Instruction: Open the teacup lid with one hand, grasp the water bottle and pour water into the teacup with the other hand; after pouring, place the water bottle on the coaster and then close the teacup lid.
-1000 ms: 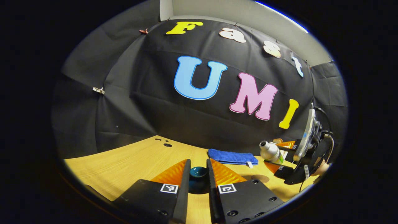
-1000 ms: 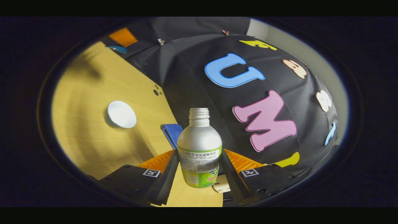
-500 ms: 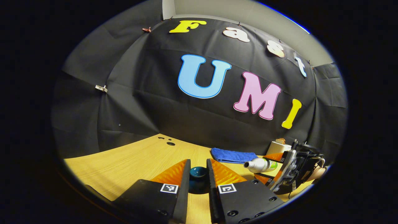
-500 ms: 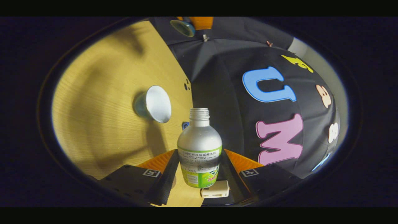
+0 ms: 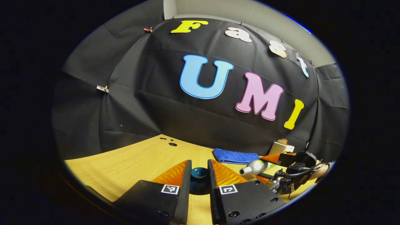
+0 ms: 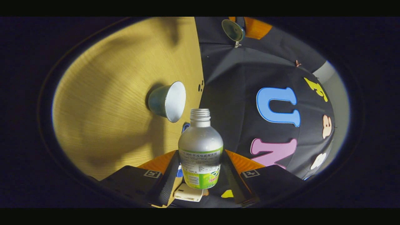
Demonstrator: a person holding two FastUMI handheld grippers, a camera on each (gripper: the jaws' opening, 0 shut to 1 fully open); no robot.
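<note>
My left gripper is shut on the knob of the teal teacup lid, held above the wooden table. The right gripper view also catches that lid, far off. My right gripper is shut on the silver water bottle with a green label and no cap. The bottle lies tipped almost level in the right gripper, neck pointing left. The teacup, teal outside and white inside, stands uncovered on the table just beyond the bottle's mouth. I see no water stream.
A folded blue cloth lies at the back of the table by the black wall. A small white box stands to its right, also visible below the bottle. Small holes mark the tabletop at the back.
My right gripper has tipped the bottle from upright-slanted to nearly level and brought its mouth close to the teacup. The left gripper has held the lid still.
</note>
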